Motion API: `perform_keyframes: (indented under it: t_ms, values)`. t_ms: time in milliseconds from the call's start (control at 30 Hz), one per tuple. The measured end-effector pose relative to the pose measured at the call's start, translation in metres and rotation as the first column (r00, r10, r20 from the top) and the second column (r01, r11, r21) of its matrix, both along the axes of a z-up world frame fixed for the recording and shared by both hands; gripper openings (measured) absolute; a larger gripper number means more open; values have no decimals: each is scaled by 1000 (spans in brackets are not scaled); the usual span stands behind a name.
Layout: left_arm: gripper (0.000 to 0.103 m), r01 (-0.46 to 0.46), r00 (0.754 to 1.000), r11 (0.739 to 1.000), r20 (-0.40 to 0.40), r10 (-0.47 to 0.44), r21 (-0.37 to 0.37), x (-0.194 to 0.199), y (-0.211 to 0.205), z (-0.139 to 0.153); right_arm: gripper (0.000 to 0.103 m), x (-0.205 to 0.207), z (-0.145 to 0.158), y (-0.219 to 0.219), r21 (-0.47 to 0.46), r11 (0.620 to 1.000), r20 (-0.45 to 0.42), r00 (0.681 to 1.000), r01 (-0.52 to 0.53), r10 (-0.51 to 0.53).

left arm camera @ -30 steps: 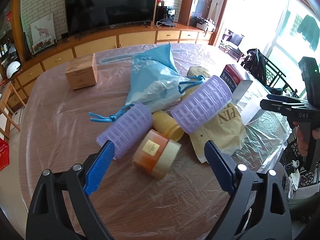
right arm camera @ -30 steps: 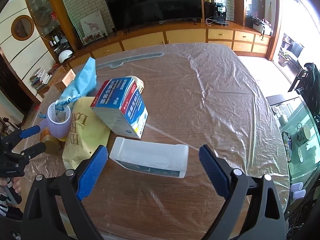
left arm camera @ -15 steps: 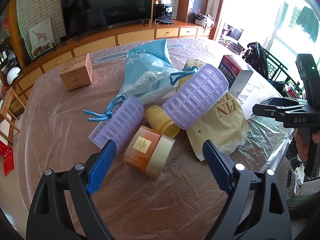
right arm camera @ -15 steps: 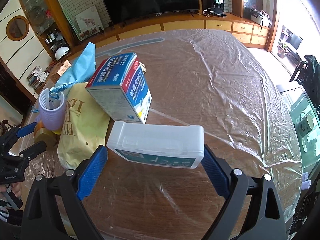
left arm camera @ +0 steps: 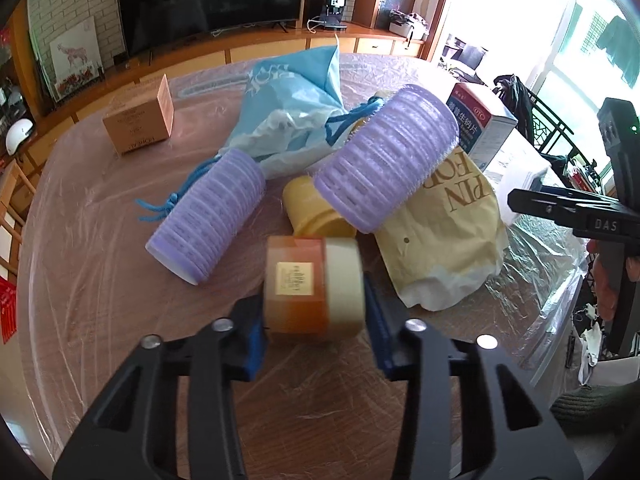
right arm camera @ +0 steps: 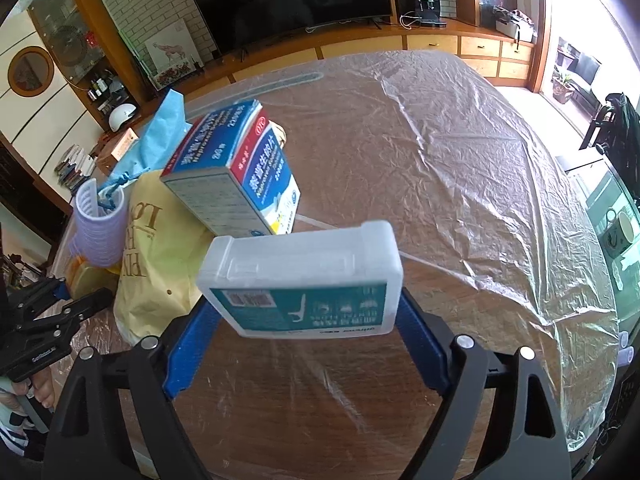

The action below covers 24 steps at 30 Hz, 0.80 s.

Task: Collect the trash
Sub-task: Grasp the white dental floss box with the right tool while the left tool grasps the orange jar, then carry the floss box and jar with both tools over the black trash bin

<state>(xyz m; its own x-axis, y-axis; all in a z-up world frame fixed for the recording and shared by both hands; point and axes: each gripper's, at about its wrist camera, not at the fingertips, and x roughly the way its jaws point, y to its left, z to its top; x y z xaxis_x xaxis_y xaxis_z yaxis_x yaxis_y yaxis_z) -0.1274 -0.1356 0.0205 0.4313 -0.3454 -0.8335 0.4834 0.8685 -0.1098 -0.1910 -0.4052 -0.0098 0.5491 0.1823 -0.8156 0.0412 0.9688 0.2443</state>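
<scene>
An orange jar with a cream lid (left arm camera: pixel 314 284) lies on its side between the blue pads of my left gripper (left arm camera: pixel 314 322). The jaws are closing and the pads touch both of its ends. Behind it sit two purple hair rollers (left arm camera: pixel 208 216) (left arm camera: pixel 384 156), a yellow cup (left arm camera: pixel 312 208) and a blue drawstring bag (left arm camera: pixel 292 116). My right gripper (right arm camera: pixel 304 312) is closing on a white plastic box with a teal label (right arm camera: pixel 304 276), pads against its two short ends. A blue and white medicine box (right arm camera: pixel 240 176) leans just behind it.
A yellow paper bag (left arm camera: pixel 444 240) lies between the two piles. A brown cardboard box (left arm camera: pixel 140 124) stands at the far left of the film-covered table (right arm camera: pixel 460 168). The table edge runs close on the right. A TV cabinet stands behind.
The left jaws went from wide open to closed around the orange jar, which turned square between them. The right gripper moved up to the white box and its jaws came in on it.
</scene>
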Motion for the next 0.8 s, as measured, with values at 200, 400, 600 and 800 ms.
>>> perform_keyframes:
  t_ms: [200,400,600,800]
  values:
    - [38,-5,1000,1000,4,5,-12,-3,4,4,84,-3,8,-7,31,1000,15,1000,-1,0]
    - [38,13,1000,999,3,-13,-34,-12,9,12,84,-11,16,-14,91,996,21,1000,13,-15]
    - [38,16,1000,997,-7,-17,-73,-22,16,20,84,-22,29,-13,123,992,42,999,11,-17]
    - [38,12,1000,996,-12,-14,-84,-26,23,21,84,-27,30,-8,134,991,36,999,29,-34]
